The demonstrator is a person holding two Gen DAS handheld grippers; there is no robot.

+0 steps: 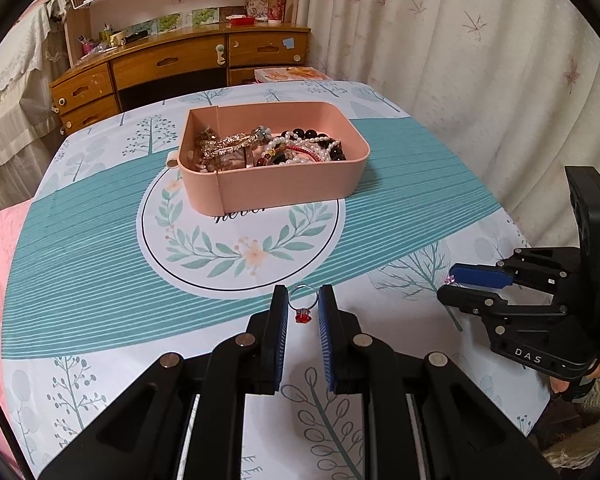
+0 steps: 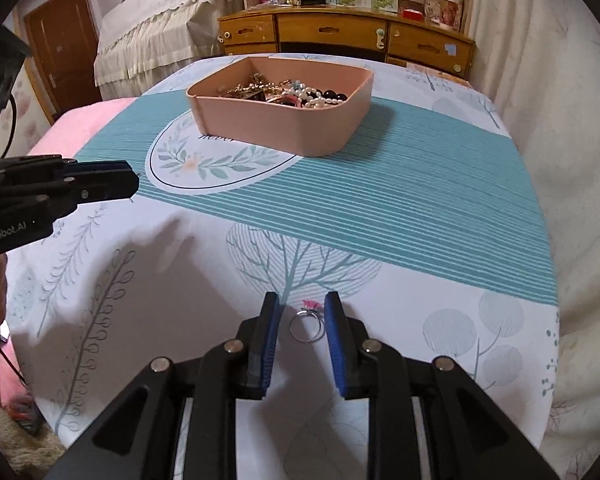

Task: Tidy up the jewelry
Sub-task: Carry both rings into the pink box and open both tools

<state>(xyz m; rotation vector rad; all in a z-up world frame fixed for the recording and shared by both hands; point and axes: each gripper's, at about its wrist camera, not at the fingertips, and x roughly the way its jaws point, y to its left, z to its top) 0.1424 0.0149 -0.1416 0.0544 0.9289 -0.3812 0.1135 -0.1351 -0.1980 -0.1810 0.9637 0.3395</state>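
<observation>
Pink plastic forms the jewelry box (image 1: 276, 184), which stands on the printed tablecloth (image 1: 100, 208) at the far middle of the table, partly over a round leaf-wreath print (image 1: 240, 256); the box is open at the top and holds a tangle of pearl strands (image 1: 296, 148), dark beads (image 1: 336, 152) and gold-coloured chains (image 1: 224, 146); a small tab (image 1: 172, 159) projects from its left end. Left gripper (image 1: 303, 304): jaws nearly together and clamped on a silver ring with a red stone (image 1: 302, 307); the band sits upright between the blue pads (image 1: 325, 328), touching both, with the stone hanging at the bottom. Right gripper (image 2: 303, 312): jaws slightly apart, pointing down at the cloth near the front edge of the table; a second silver ring with a pink stone (image 2: 308, 326) lies between the blue pads (image 2: 335, 344); the band touches or nearly touches the right-hand pad and stands clear of the left-hand one, so no grip is shown; the pink stone points away from the camera. In the left wrist view the right gripper shows at the right edge, with the pink stone just visible at its tips; part of a hand (image 1: 592, 376) shows behind its body. Both rings are well apart from the box; a wooden desk (image 1: 172, 64) and pale curtains (image 1: 460, 60) stand beyond the table.
</observation>
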